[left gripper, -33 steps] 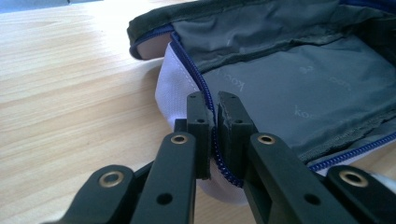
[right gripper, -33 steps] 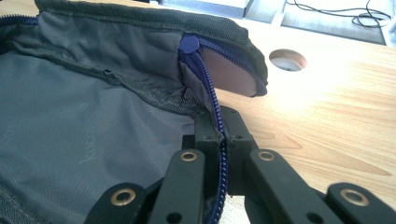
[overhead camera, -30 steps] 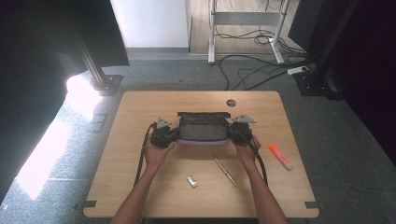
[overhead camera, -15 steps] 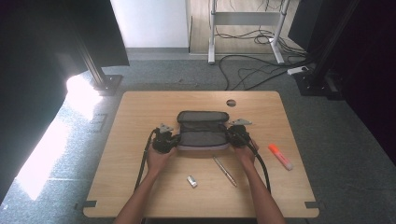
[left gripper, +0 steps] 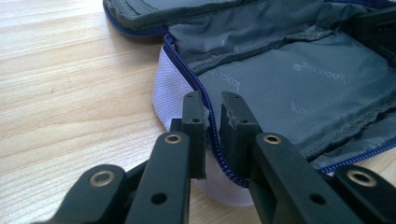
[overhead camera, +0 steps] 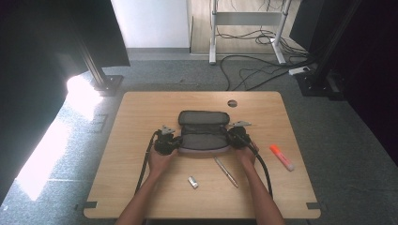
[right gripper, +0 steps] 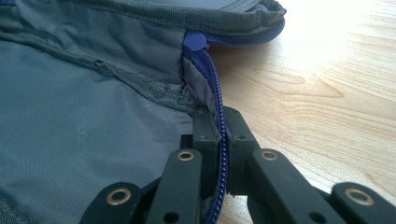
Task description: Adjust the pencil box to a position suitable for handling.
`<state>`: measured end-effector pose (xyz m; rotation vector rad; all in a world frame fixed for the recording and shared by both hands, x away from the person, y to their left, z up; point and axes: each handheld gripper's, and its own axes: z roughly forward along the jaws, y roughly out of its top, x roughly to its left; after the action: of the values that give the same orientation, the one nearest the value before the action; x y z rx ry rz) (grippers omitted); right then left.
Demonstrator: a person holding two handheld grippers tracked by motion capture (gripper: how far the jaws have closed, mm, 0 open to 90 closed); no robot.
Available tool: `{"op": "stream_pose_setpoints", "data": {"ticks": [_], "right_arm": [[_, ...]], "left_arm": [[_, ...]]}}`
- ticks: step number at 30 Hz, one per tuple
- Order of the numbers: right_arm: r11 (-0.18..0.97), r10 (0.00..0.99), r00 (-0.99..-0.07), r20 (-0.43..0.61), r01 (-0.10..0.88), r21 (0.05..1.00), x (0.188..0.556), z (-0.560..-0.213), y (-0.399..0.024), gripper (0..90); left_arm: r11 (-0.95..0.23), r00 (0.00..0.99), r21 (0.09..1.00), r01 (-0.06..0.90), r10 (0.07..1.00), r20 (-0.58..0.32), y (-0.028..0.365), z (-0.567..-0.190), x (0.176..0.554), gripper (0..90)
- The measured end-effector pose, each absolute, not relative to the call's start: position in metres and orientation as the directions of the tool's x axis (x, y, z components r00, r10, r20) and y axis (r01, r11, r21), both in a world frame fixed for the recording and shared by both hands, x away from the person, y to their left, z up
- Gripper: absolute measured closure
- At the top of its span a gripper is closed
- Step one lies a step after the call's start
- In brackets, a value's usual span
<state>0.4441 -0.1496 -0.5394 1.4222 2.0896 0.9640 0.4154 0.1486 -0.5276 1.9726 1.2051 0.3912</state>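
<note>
A dark grey pencil case [overhead camera: 202, 130] lies unzipped in the middle of the wooden table [overhead camera: 141, 112], its lid folded back. My left gripper [overhead camera: 172, 143] is at its left end and my right gripper [overhead camera: 233, 138] at its right end. In the left gripper view the gripper [left gripper: 212, 116] is shut on the case's blue zipper edge [left gripper: 187, 70], beside the white side panel [left gripper: 173, 88]. In the right gripper view the gripper [right gripper: 218, 125] pinches the zipper edge [right gripper: 212, 74] at the other end. The grey lining [left gripper: 299, 79] is open to view.
A silver pen [overhead camera: 226, 172] and a small white eraser [overhead camera: 193, 182] lie near the front of the table. An orange highlighter [overhead camera: 281, 157] rests at the right. A round cable hole [overhead camera: 232, 103] sits behind the case. Cables [overhead camera: 253, 70] lie on the floor beyond.
Both grippers and the pencil case have moved toward the person, away from the table's far edge. The case's front side now lies spread flatter.
</note>
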Motion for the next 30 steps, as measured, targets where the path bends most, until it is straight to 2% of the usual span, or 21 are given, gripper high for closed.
{"op": "stream_pose_setpoints", "data": {"ticks": [8, 10, 11, 12, 15, 17, 22, 30], "right_arm": [[0.221, 0.926, -0.376, 0.042, 0.628, 0.747, 0.446, -0.541, -0.152, 82.2], [0.222, 0.926, -0.374, 0.041, 0.631, 0.744, 0.446, -0.541, -0.152, 79.0], [0.222, 0.927, -0.373, 0.04, 0.631, 0.744, 0.446, -0.541, -0.152, 77.1], [0.218, 0.926, -0.374, 0.046, 0.633, 0.743, 0.446, -0.54, -0.153, 72.4], [0.208, 0.93, -0.364, 0.051, 0.634, 0.745, 0.445, -0.539, -0.155, 64.6], [0.202, 0.929, -0.366, 0.06, 0.634, 0.746, 0.444, -0.537, -0.157, 60.9], [0.162, 0.935, -0.348, 0.071, 0.595, 0.787, 0.439, -0.529, -0.161, 55.6], [0.116, 0.933, -0.341, 0.112, 0.581, 0.806, 0.43, -0.521, -0.173, 53.0]], "left_arm": [[-0.246, 0.508, 0.748, 0.616, 0.85, -0.139, 0.149, -0.528, 0.415, 74.9], [-0.243, 0.505, 0.747, 0.619, 0.851, -0.142, 0.149, -0.528, 0.415, 66.3], [-0.238, 0.505, 0.745, 0.623, 0.85, -0.15, 0.149, -0.529, 0.415, 66.3], [-0.24, 0.502, 0.746, 0.621, 0.853, -0.143, 0.148, -0.529, 0.415, 54.1], [-0.239, 0.496, 0.754, 0.611, 0.858, -0.13, 0.147, -0.528, 0.414, 41.9], [-0.234, 0.494, 0.763, 0.603, 0.86, -0.126, 0.148, -0.526, 0.413, 37.5], [-0.218, 0.49, 0.777, 0.59, 0.862, -0.131, 0.149, -0.519, 0.412, 33.0], [-0.196, 0.493, 0.791, 0.579, 0.857, -0.148, 0.156, -0.507, 0.406, 31.3]]}}
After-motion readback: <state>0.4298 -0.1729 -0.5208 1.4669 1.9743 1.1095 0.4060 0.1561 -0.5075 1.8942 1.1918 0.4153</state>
